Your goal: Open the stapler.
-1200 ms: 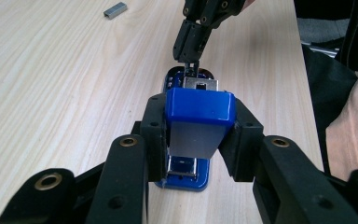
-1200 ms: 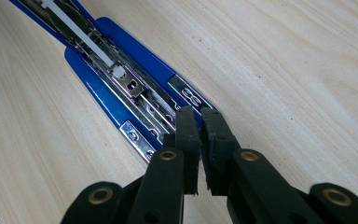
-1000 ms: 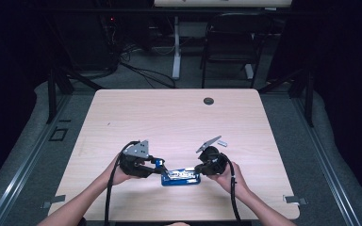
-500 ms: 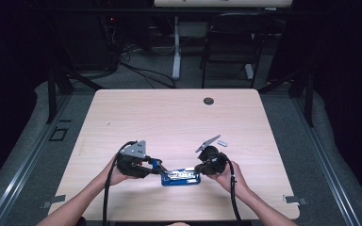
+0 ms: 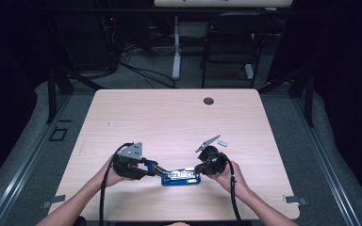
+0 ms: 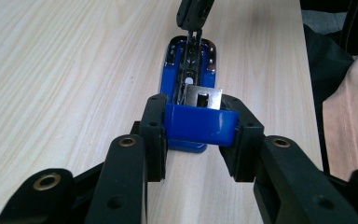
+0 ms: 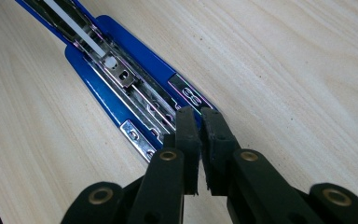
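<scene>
Both hands low and angled inward — left gripper (image 6: 200, 140) jaws pinching the blue stapler (image 6: 189, 79), right gripper (image 7: 200, 135) jaws pressed together.

We see a bright blue stapler (image 5: 181, 177) with a shiny chrome channel inside and a thin white rod along it. We see its blue cover (image 6: 200, 124) between the matte black pads of the left gripper (image 6: 200, 135). The right gripper (image 7: 200, 140) is black too, with brass-coloured rivets. The table (image 5: 169, 117) is pale wood with fine streaked grain.
</scene>
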{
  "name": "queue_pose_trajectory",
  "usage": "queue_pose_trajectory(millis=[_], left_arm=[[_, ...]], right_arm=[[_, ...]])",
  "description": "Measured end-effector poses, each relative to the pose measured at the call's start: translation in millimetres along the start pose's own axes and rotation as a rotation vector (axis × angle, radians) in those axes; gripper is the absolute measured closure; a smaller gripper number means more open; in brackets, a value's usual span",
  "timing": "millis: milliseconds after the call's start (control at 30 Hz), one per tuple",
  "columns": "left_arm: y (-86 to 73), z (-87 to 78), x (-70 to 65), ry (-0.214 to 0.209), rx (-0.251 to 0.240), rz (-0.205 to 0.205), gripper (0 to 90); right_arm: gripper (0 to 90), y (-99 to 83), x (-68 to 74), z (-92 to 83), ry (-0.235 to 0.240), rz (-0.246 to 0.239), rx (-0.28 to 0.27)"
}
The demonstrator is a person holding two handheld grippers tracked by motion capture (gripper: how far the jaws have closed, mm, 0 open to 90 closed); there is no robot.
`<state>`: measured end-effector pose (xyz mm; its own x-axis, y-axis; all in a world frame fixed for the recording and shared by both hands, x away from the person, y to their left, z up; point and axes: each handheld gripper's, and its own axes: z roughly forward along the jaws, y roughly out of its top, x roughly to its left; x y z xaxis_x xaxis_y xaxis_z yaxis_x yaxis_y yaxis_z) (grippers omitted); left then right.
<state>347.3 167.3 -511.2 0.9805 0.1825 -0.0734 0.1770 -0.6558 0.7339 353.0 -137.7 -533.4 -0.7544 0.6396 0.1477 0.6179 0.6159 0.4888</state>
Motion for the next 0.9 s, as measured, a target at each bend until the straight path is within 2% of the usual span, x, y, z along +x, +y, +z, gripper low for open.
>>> queue_pose_trajectory(millis=[333,567,733,833,900], left_arm=[[-6.9,-1.1,3.3,-0.016,0.006,-0.006,65.4],[-6.7,-0.9,6.8,-0.031,0.011,0.002,65.3],[-5.8,-0.6,7.7,-0.035,0.012,0.005,65.2],[-6.1,-1.6,9.1,-0.039,0.018,-0.002,65.2],[-6.1,-2.4,9.1,-0.038,0.017,-0.004,65.2]], right_arm=[[86.8,0.5,2.0,-0.2,-0.013,-0.003,0.004],[87.0,0.4,2.7,-0.3,-0.010,0.028,0.009],[87.0,0.0,3.3,-0.2,-0.012,0.032,0.007],[86.3,0.2,3.7,-1.7,-0.022,-0.010,0.004],[85.6,0.3,4.5,-4.7,-0.018,-0.022,-0.022]])
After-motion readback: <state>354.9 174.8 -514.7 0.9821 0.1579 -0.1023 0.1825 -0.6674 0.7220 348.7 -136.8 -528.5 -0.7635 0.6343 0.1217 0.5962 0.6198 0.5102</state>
